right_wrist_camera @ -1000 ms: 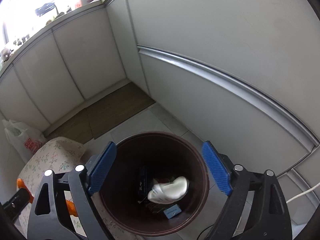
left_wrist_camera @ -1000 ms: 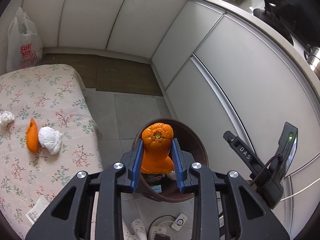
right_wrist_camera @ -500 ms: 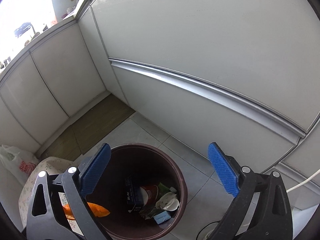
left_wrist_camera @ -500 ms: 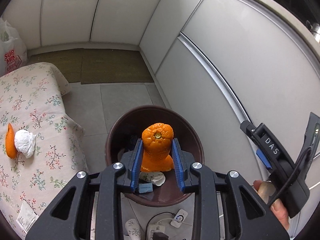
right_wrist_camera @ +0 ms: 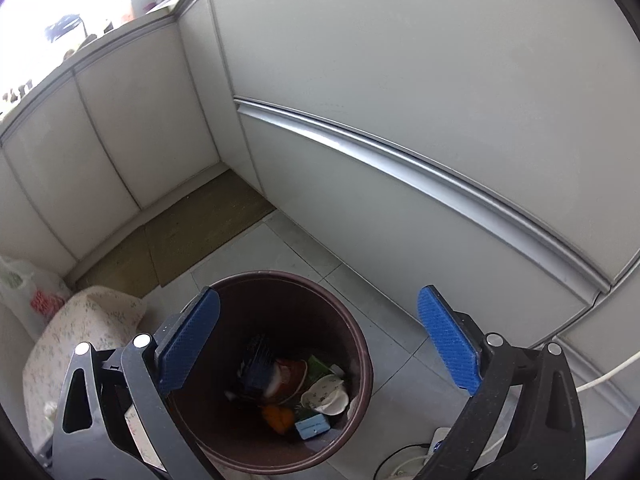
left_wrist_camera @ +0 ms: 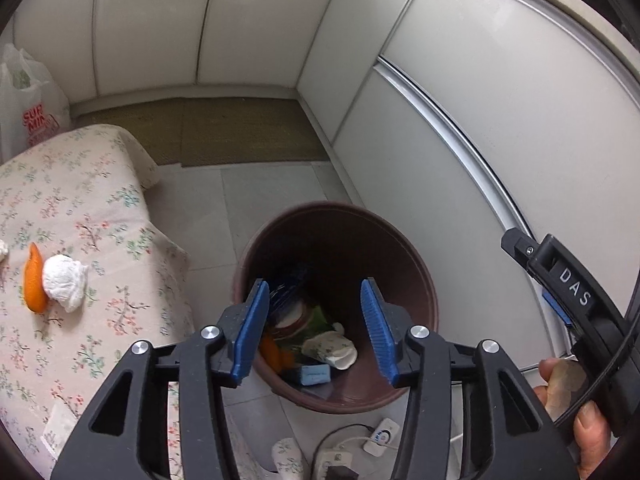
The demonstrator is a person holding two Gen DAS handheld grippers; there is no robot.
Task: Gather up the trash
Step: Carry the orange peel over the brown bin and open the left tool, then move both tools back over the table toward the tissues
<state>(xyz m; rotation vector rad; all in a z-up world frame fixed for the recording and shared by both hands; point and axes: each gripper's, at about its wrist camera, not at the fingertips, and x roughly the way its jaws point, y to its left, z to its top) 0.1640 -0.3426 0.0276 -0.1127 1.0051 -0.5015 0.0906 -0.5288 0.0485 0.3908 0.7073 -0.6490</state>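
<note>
Left wrist view: you are holding the left gripper over the brown bin, its jaws having just been opening and now standing apart with nothing between them. An orange peel is lying inside the bin among other rubbish. The right gripper is hanging beside the same bin with its blue pads spread wide and empty. What is remaining to collect is sitting on the floral cloth to the left of the bin: a second orange peel with a crumpled white tissue touching its right side. The peel's long axis is running roughly away from the camera. Both pieces are lying well left of your open left jaws, making that hand seemingly the nearer one for the coming reach.
</note>
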